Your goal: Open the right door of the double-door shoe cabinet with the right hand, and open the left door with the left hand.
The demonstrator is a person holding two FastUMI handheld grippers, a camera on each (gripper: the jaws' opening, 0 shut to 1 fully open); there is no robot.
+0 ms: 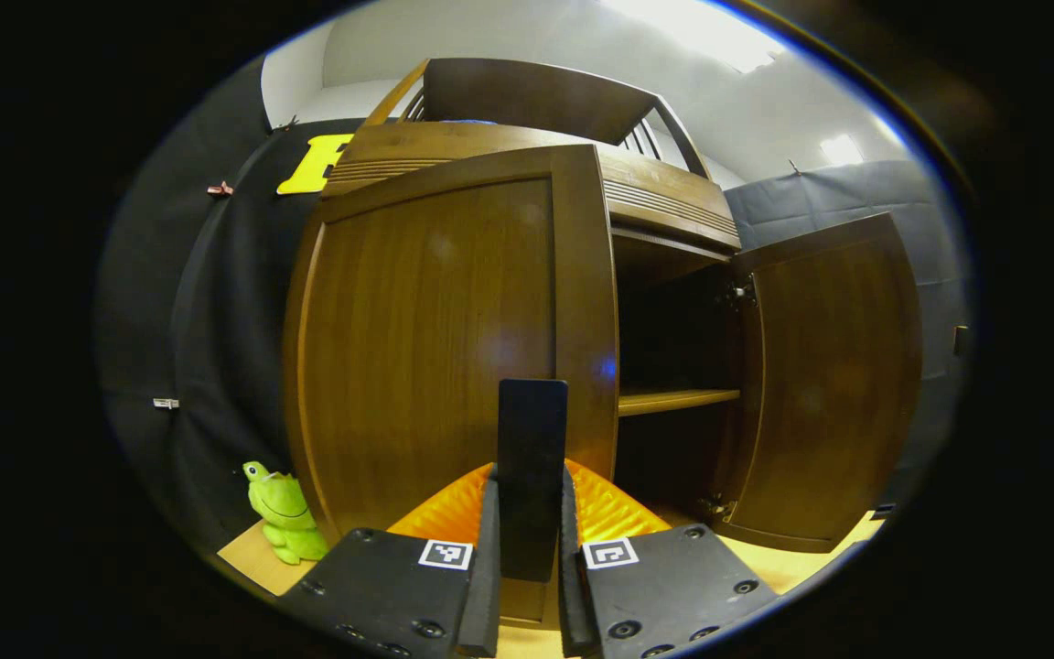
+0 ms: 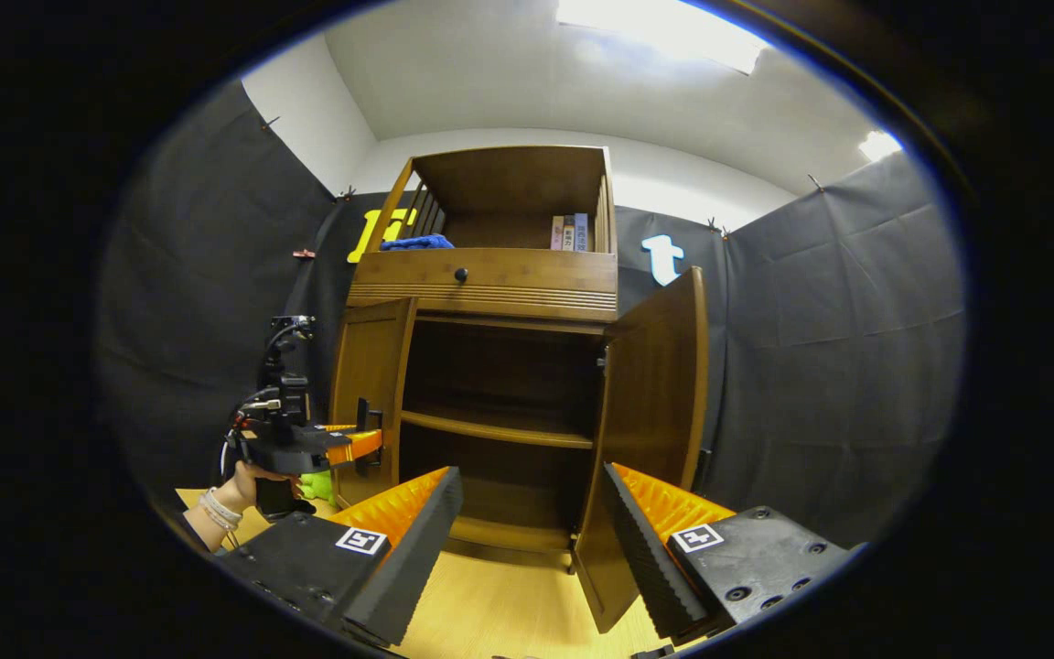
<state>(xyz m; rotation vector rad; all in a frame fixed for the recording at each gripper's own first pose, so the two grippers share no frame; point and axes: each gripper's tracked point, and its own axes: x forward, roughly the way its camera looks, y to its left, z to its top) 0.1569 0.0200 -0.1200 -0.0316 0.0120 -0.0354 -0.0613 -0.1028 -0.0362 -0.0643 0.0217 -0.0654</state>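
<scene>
Left gripper (image 1: 531, 513) pinches the left door's handle (image 1: 532, 458); a green toy (image 1: 284, 513) sits beside; right gripper (image 2: 532, 531) wide, right door (image 2: 650, 430) open.

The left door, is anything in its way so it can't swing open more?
Nothing visible does. The left gripper is shut on the left door's handle, and the floor before the left door looks bare. The green toy sits beside the cabinet.

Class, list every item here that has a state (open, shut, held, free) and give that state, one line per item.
Right wooden cabinet door: swung wide open, not held.
Left wooden cabinet door: partly open.
Dark flat door handle: clamped between the left gripper's jaws.
Left gripper: shut on the handle.
Right gripper: open, holding nothing.
Wooden drawer with round knob: closed.
</scene>
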